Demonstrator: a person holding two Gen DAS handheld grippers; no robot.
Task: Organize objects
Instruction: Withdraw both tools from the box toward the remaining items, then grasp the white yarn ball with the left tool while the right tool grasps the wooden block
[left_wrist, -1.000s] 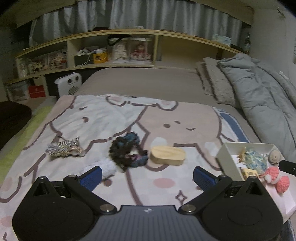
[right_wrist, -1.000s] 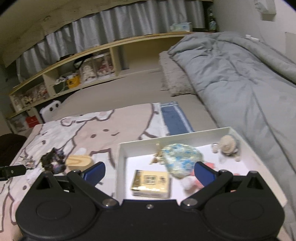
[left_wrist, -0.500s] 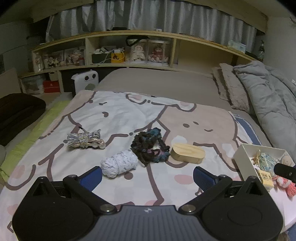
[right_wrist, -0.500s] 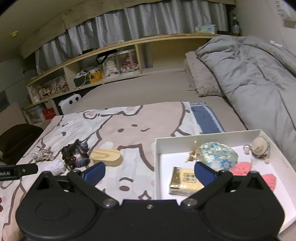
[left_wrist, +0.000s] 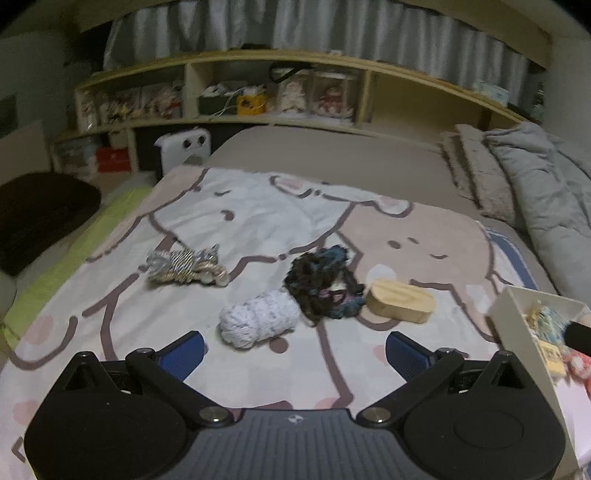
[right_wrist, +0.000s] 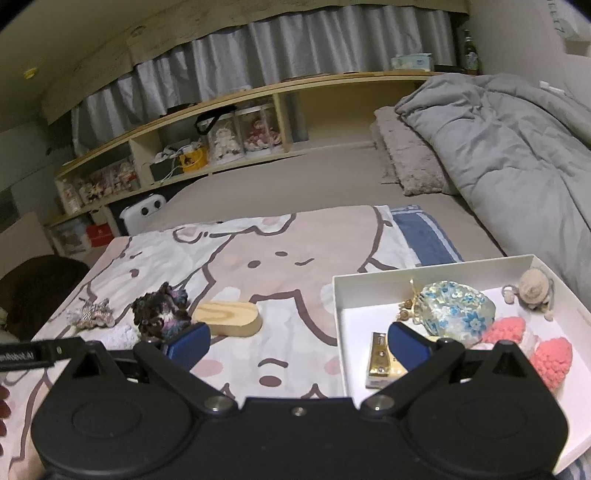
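In your left wrist view the white box (left_wrist: 517, 325) runs off the right edge, its contents mostly cut away. In your right wrist view your finger covers part of the gold packet (right_wrist: 378, 360). The shelf items (left_wrist: 251, 101) are too blurred to identify.

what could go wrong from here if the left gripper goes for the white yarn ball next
The white yarn ball lies right against the dark yarn tangle, so the open left gripper may snag dark strands along with it. The ball is soft and round on a blanket, so it might roll or squash aside as the jaws close. The white tray looks crowded already, leaving little bare floor for a drop.
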